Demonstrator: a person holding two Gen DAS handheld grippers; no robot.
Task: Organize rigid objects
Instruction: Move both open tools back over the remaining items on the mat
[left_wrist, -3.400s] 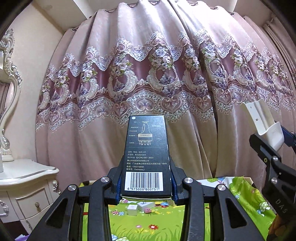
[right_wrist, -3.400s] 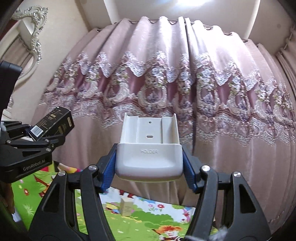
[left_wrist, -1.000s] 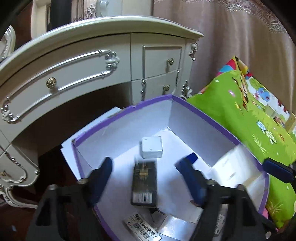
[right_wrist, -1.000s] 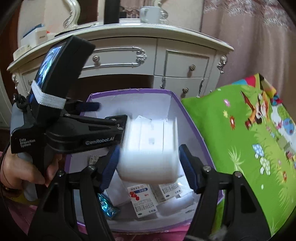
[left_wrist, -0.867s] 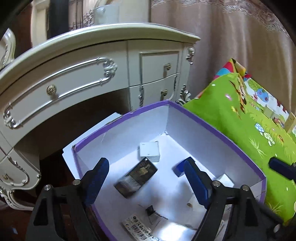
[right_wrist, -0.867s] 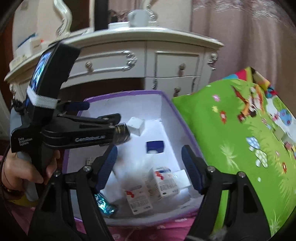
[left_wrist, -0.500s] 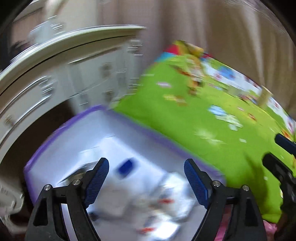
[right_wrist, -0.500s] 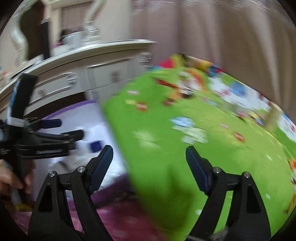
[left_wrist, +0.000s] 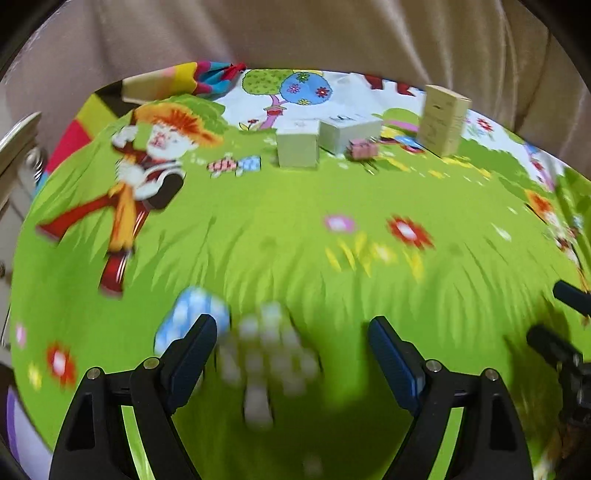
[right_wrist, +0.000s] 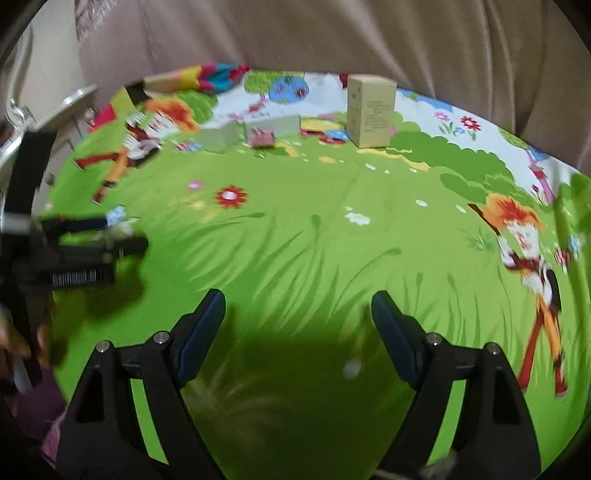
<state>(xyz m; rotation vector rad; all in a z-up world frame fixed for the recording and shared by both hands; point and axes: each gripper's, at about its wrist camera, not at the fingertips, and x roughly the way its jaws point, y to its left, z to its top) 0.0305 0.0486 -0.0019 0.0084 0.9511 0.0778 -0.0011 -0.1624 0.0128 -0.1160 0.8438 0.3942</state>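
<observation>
Both grippers hang over a green cartoon play mat (left_wrist: 295, 229). My left gripper (left_wrist: 291, 343) stands open with nothing between its blue pads. My right gripper (right_wrist: 298, 317) is open and empty too. At the mat's far edge stand a tall beige box (right_wrist: 371, 110), a pale square box (left_wrist: 297, 144), a flat white box (left_wrist: 349, 133) and a small pink item (left_wrist: 364, 148). The left gripper (right_wrist: 110, 234) shows at the left of the right wrist view. The right gripper (left_wrist: 554, 317) pokes in at the right edge of the left wrist view. Both views are blurred.
A beige curtain (right_wrist: 332, 40) hangs right behind the mat. A white dresser's edge (left_wrist: 18, 136) sits at far left. A purple box corner (left_wrist: 11, 417) shows at the lower left. A hand (right_wrist: 14, 343) holds the left gripper.
The black box and the white holder dropped from the grippers into the purple box. Both grippers, now open and empty, swung right from the box to over the green mat.
</observation>
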